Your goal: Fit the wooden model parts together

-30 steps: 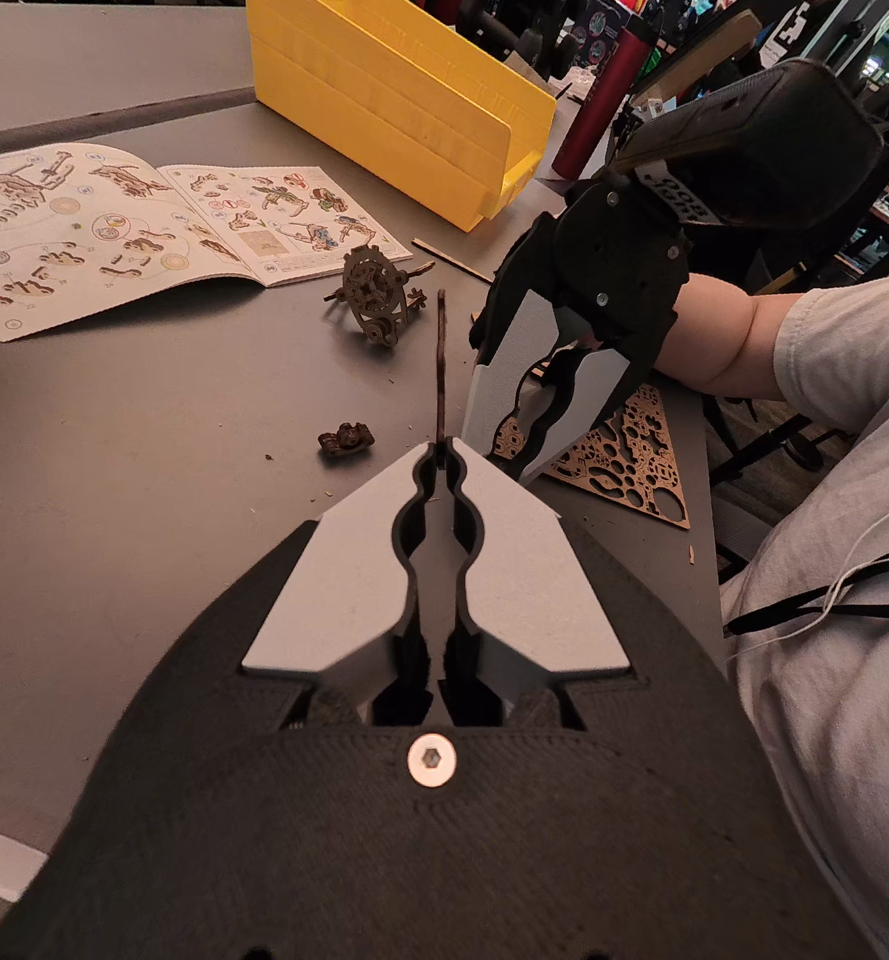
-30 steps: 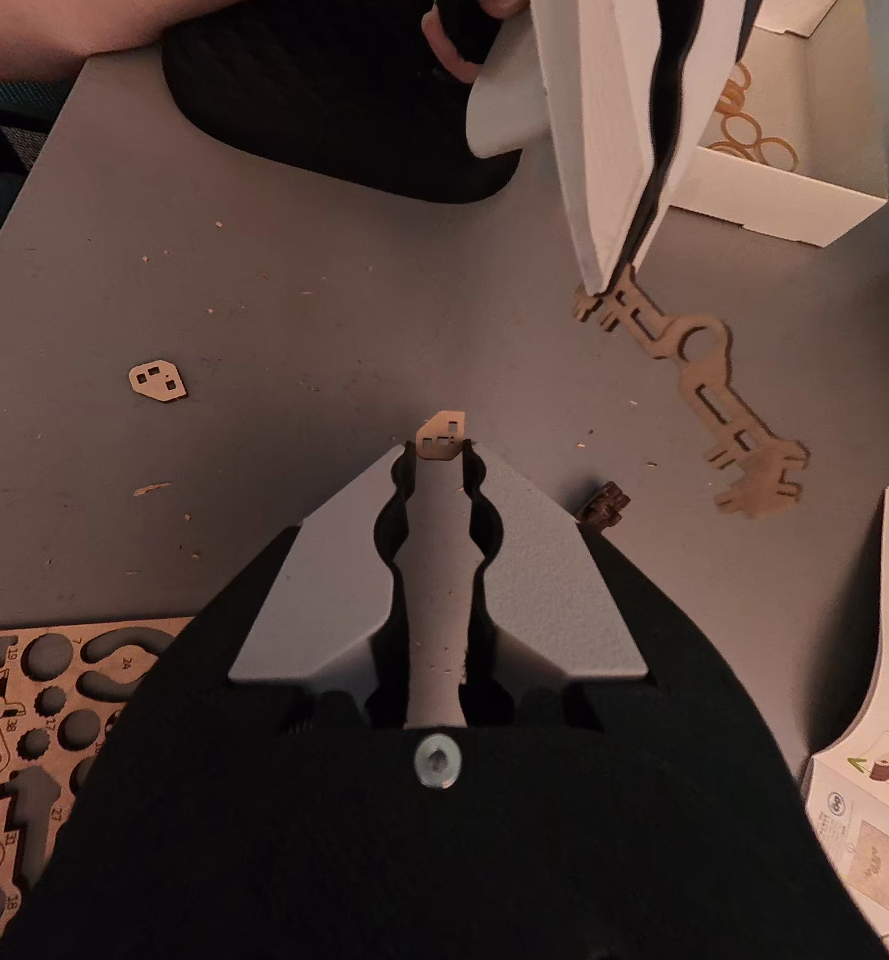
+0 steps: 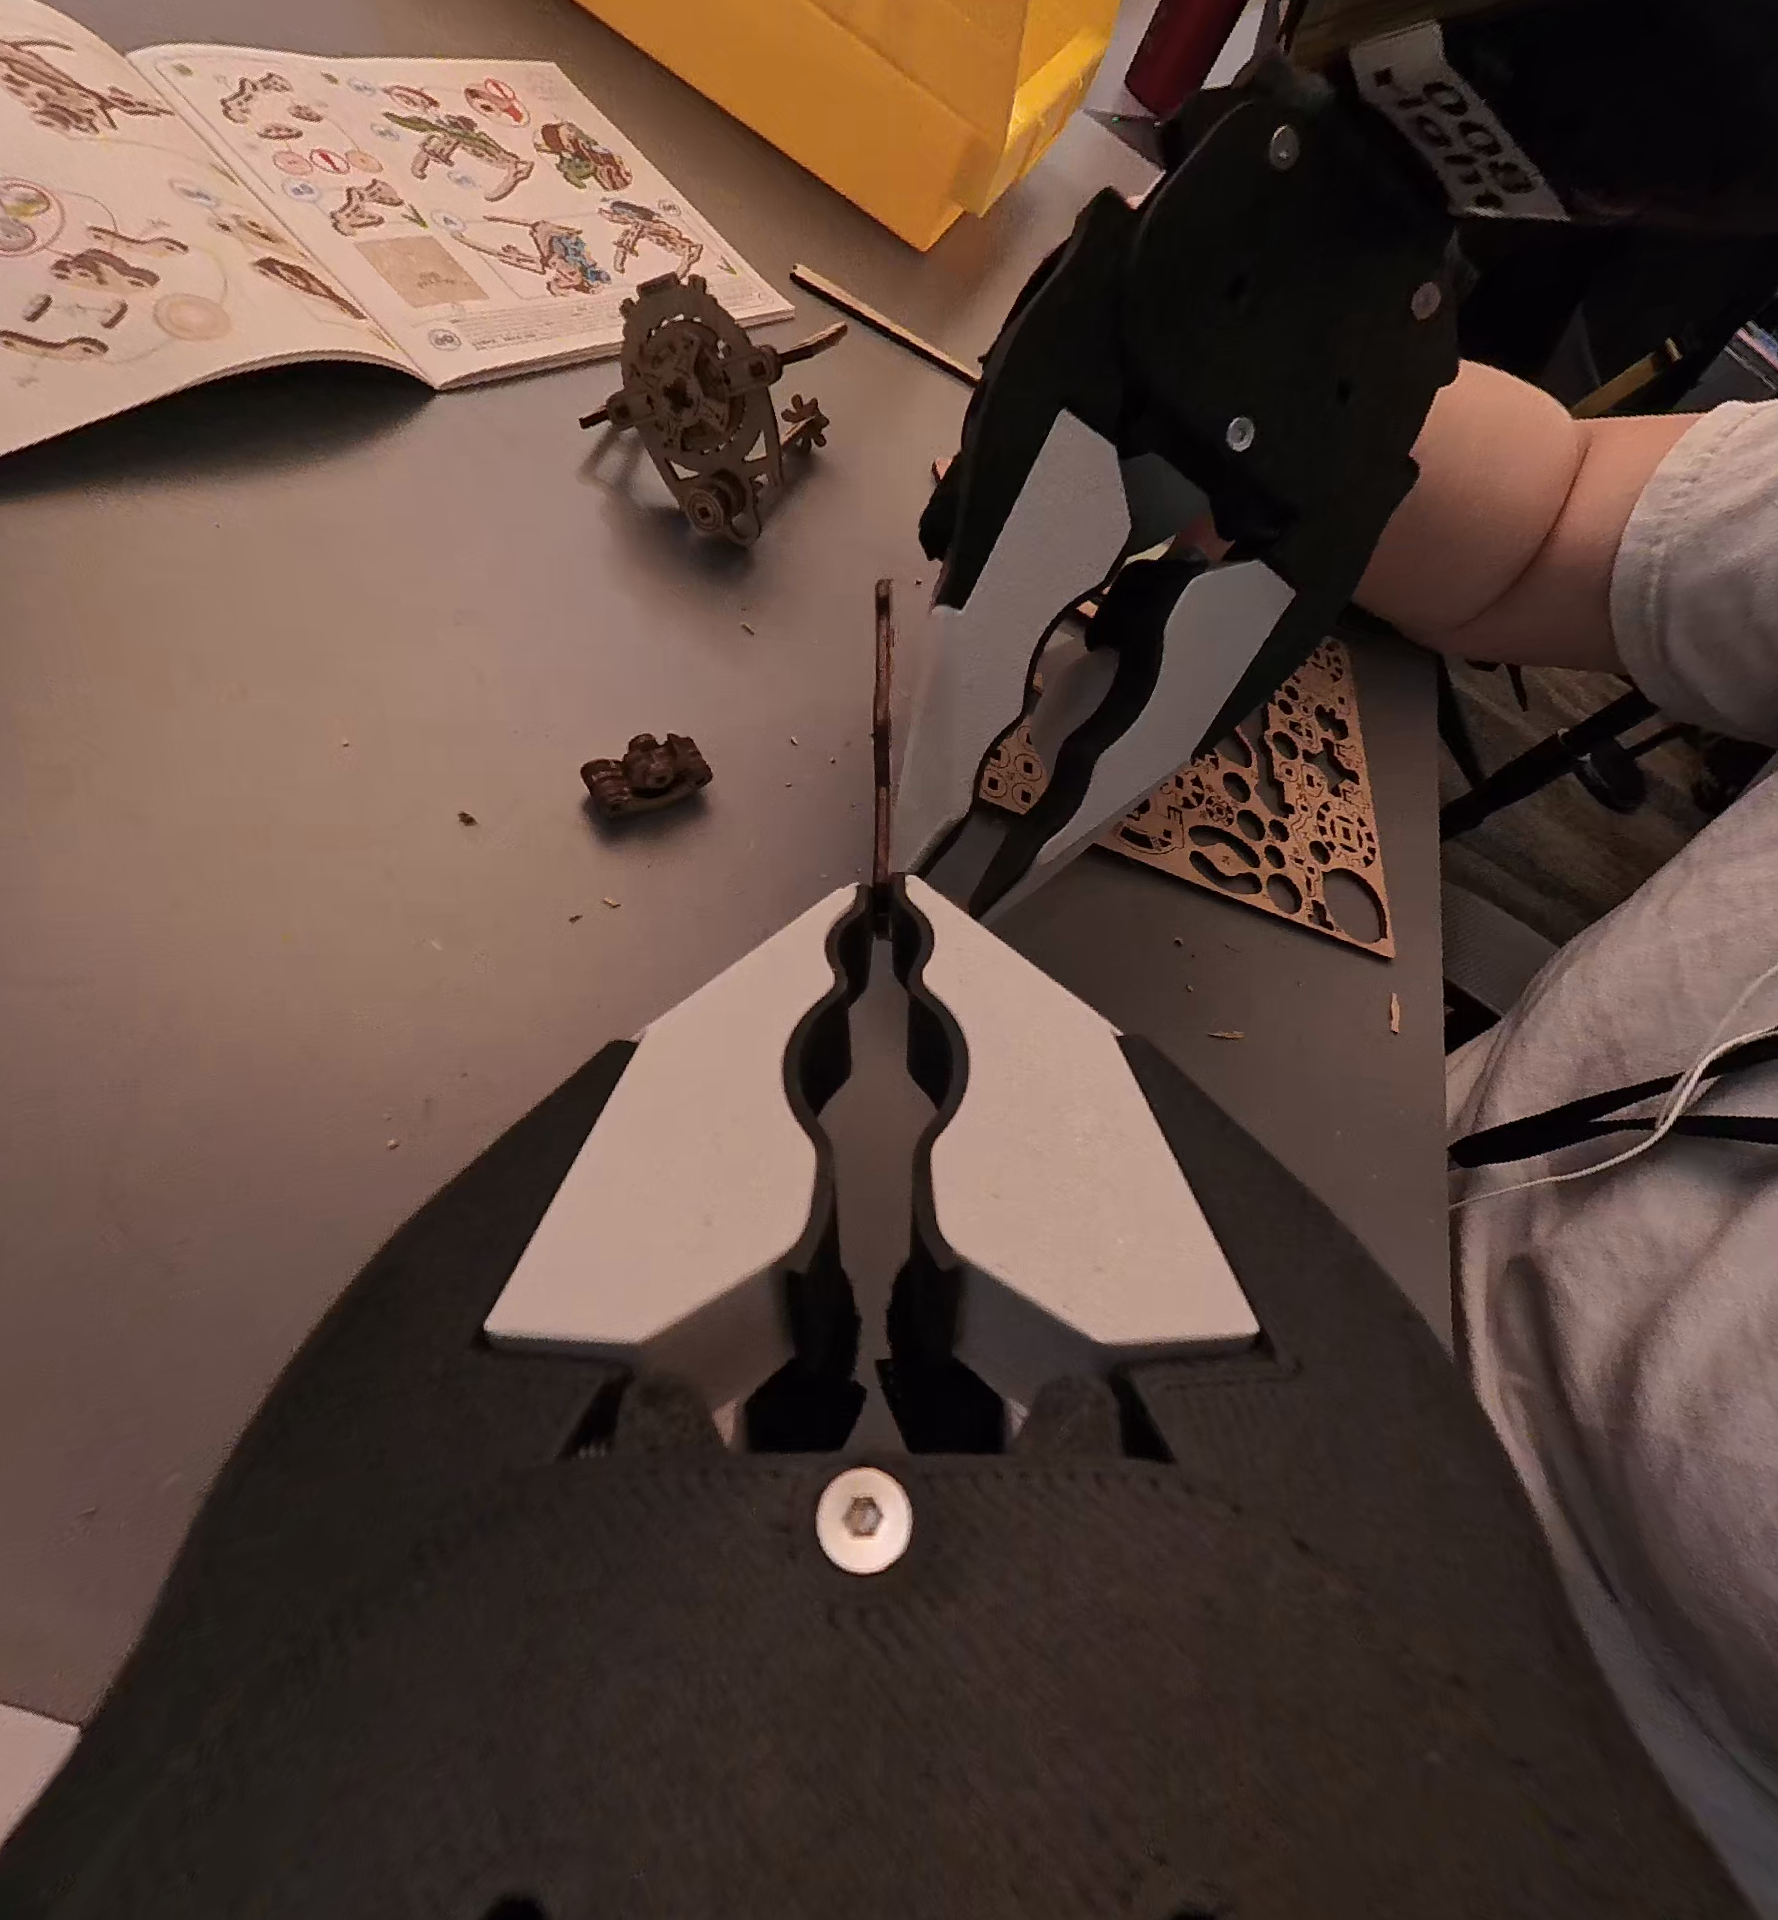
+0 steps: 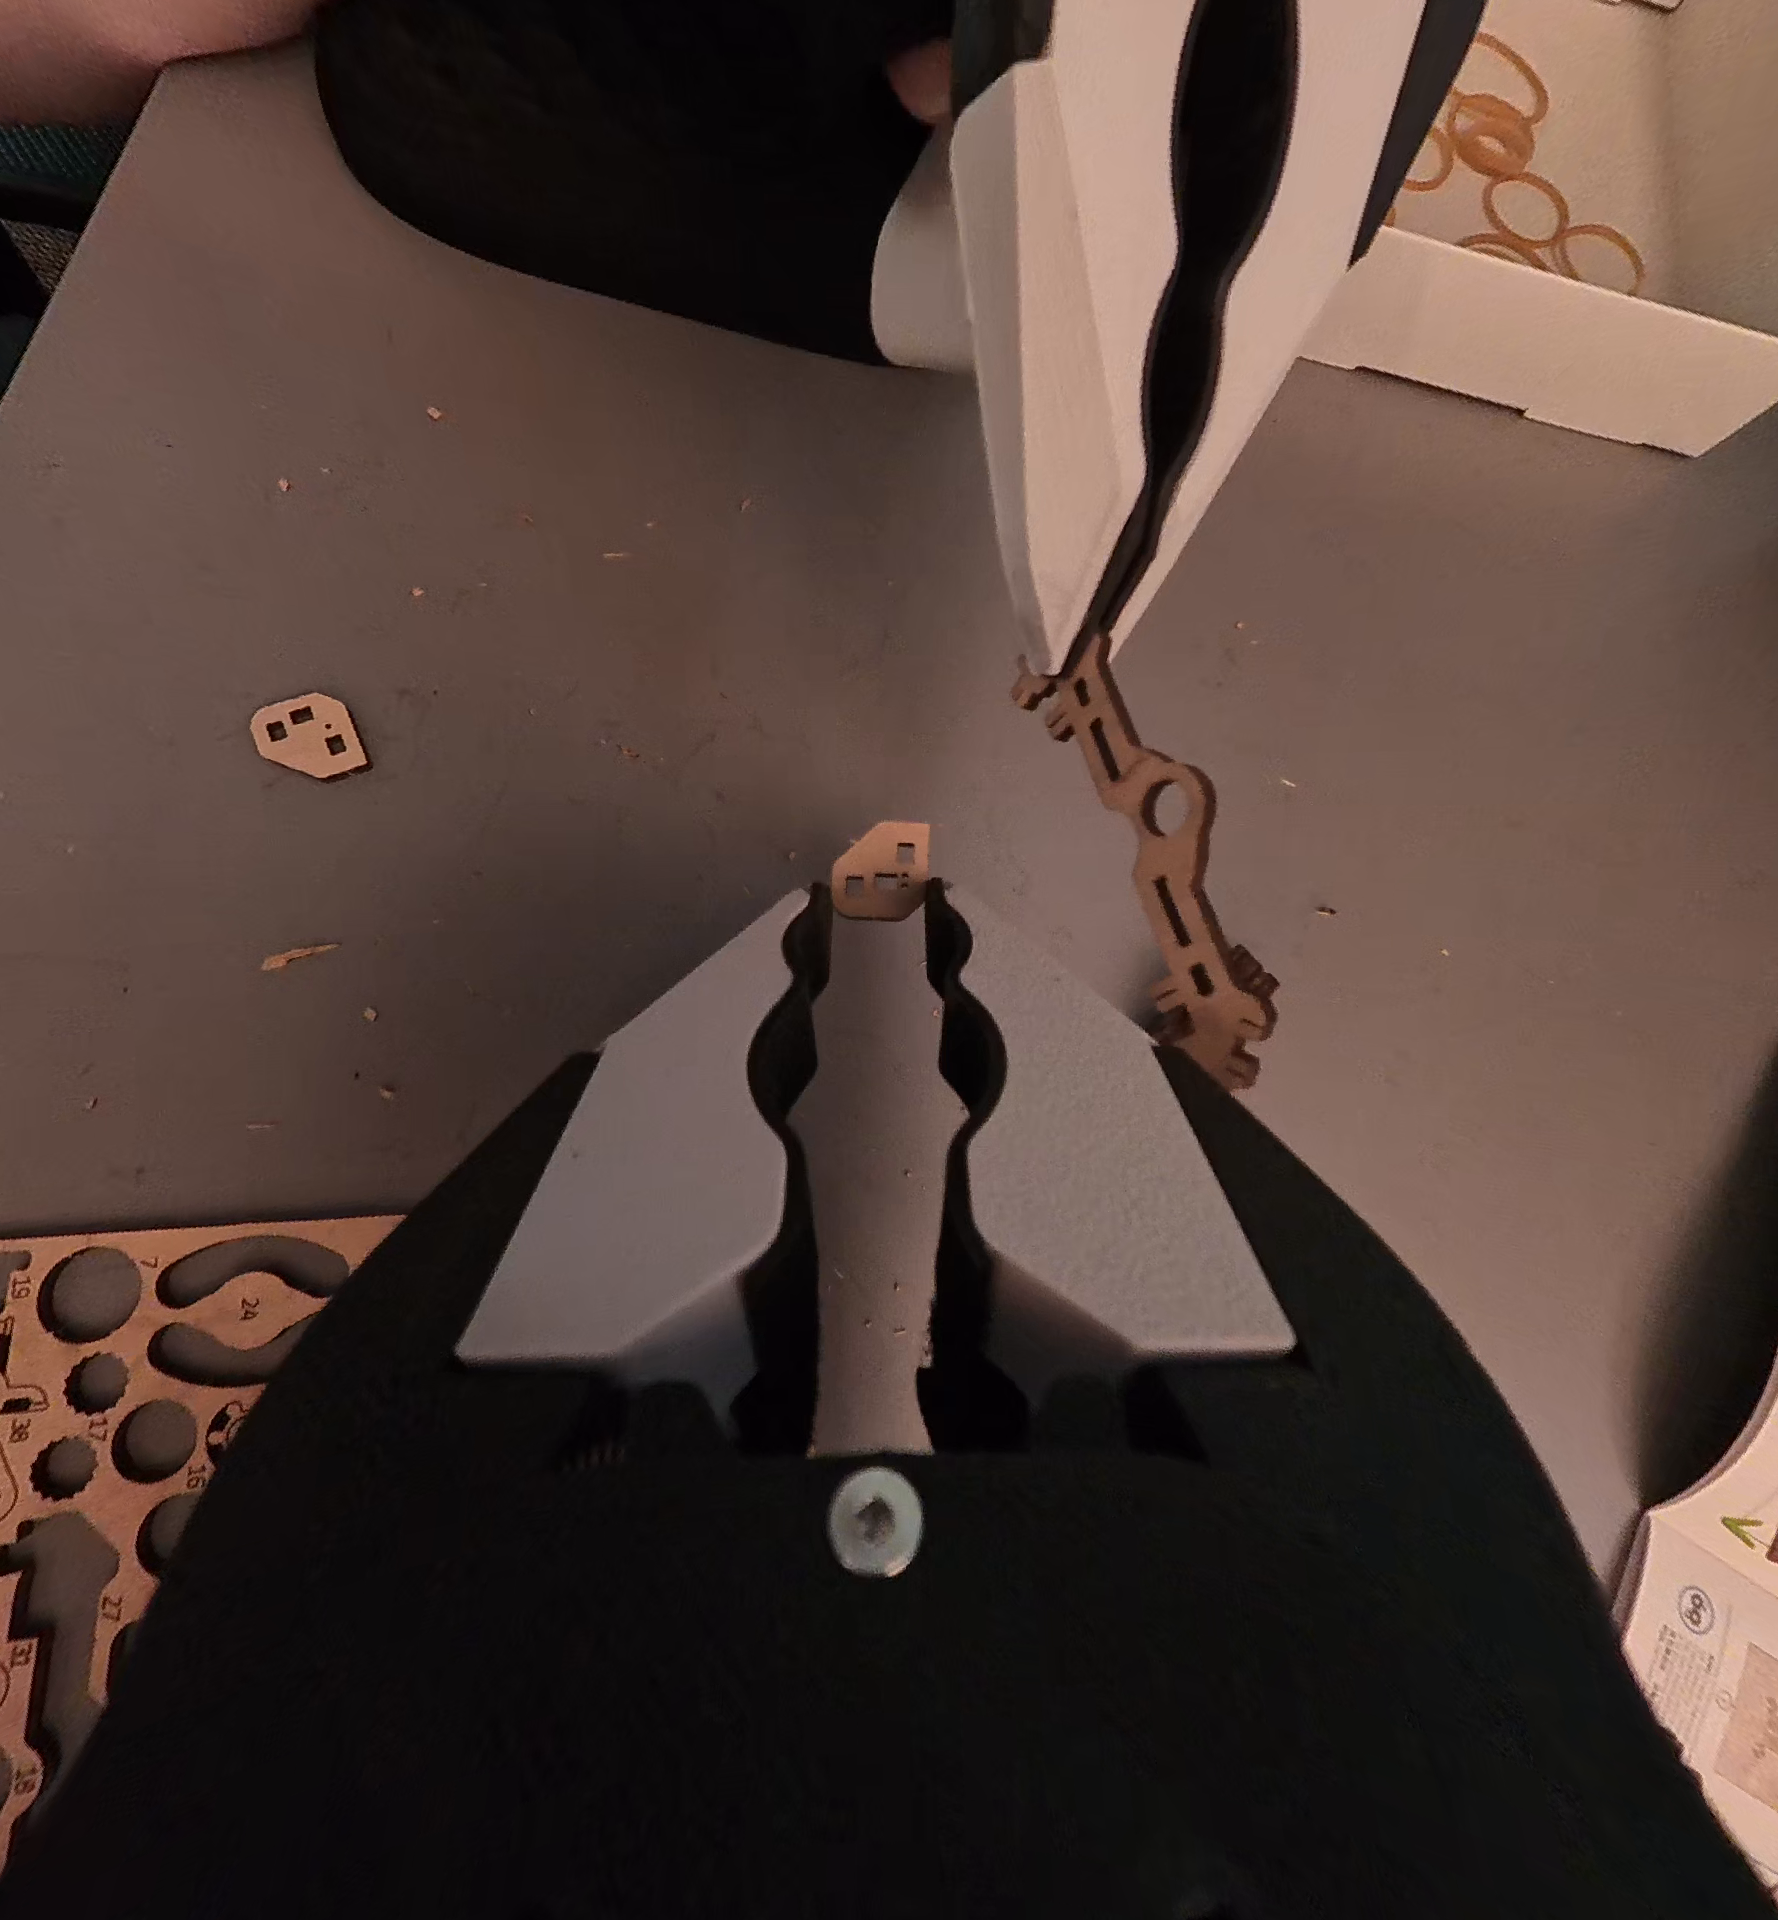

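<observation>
Left gripper is clenched on one end of a long slotted wooden strip, held clear above the grey table. Right gripper, just beside that strip, pinches a small wooden plate by its edges. A matching plate lies flat on the table, well apart from the strip.

The left gripper points forward and low, its grey fingers pinched nearly together at the tips; the right gripper angles in from the right, fingers narrowly parted, tips close beside the left's; a bare forearm follows behind it.
</observation>
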`<state>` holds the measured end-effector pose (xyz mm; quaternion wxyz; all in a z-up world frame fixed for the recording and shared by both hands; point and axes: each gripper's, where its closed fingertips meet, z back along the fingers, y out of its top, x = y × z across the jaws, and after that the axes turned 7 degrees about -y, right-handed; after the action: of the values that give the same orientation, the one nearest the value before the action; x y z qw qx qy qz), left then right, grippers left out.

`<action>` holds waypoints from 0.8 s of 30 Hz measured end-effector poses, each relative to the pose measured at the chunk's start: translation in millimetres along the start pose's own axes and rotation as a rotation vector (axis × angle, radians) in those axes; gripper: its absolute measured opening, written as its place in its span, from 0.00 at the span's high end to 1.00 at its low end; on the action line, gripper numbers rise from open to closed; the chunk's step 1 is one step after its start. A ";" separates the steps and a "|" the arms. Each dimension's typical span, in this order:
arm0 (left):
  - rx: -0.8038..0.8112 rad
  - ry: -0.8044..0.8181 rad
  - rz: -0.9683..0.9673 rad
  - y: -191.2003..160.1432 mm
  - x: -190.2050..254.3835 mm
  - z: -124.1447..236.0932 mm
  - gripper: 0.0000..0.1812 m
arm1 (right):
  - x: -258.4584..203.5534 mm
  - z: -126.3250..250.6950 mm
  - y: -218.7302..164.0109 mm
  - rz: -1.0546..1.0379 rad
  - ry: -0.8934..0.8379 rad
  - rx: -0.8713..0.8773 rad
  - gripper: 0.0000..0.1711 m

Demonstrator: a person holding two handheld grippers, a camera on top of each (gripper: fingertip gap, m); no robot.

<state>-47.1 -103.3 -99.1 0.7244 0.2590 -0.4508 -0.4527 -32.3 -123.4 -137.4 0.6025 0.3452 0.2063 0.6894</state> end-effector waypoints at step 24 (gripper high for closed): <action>-0.012 -0.052 0.130 -9.1 -3.4 -4.9 1.00 | 8.5 3.8 5.7 -0.079 -0.008 0.038 0.90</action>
<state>-47.2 -104.6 -109.9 0.7418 0.2128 -0.4827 -0.4141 -33.7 -116.7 -128.9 0.6236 0.3509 0.2304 0.6595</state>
